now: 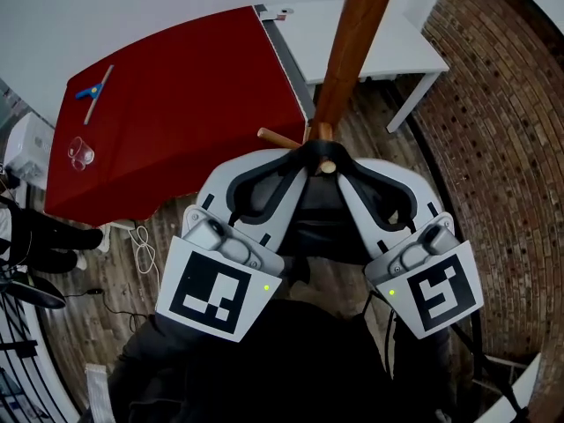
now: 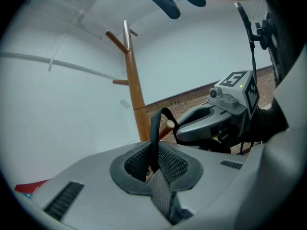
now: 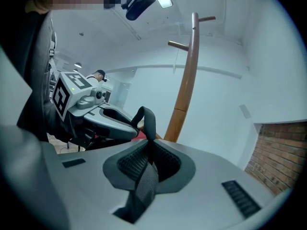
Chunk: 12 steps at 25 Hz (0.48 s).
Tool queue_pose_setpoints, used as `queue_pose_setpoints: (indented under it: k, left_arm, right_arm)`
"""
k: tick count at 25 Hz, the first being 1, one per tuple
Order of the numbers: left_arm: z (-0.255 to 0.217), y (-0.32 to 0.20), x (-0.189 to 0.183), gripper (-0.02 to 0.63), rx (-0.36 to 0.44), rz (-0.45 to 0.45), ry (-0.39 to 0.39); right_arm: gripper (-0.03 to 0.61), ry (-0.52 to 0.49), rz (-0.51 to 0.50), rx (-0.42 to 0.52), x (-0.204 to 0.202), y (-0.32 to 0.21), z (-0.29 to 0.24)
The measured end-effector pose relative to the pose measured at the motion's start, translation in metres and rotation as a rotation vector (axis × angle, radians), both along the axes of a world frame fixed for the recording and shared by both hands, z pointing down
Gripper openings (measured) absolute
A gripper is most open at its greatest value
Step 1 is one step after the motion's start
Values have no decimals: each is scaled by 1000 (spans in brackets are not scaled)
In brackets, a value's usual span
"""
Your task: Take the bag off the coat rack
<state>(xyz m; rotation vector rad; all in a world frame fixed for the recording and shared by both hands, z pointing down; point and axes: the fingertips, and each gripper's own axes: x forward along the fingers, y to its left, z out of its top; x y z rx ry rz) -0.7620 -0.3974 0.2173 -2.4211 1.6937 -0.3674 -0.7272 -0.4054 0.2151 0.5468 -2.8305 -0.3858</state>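
A wooden coat rack (image 1: 348, 51) rises at the centre, with a short peg (image 1: 327, 166) near its base. The bag's black strap (image 1: 315, 152) loops over that peg, and the dark bag (image 1: 319, 227) hangs below it between the two grippers. My left gripper (image 1: 295, 173) comes in from the left, and its jaws are shut on one side of the strap (image 2: 154, 145). My right gripper (image 1: 350, 174) comes in from the right, shut on the other side of the strap (image 3: 147, 169). In the left gripper view the strap still rides over the peg (image 2: 169, 124).
A table with a red cloth (image 1: 176, 95) stands at the left, carrying a blue-handled tool (image 1: 92, 91) and a clear glass item (image 1: 81, 152). A white table (image 1: 379, 33) stands behind the rack. Brick paving (image 1: 502, 104) lies to the right, and cables (image 1: 141, 245) lie on the wooden floor.
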Motion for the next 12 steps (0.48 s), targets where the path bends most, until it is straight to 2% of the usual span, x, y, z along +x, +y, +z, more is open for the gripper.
queue_pose_setpoints:
  k: [8,12]
  left_arm:
    - [-22,47,16,49,41,98,-20]
    - [-25,80,25,49,57,171,-10]
  right_arm:
    - [35,-52,114,23,18,49,-21]
    - [35,-59,201,41,30,85,-24]
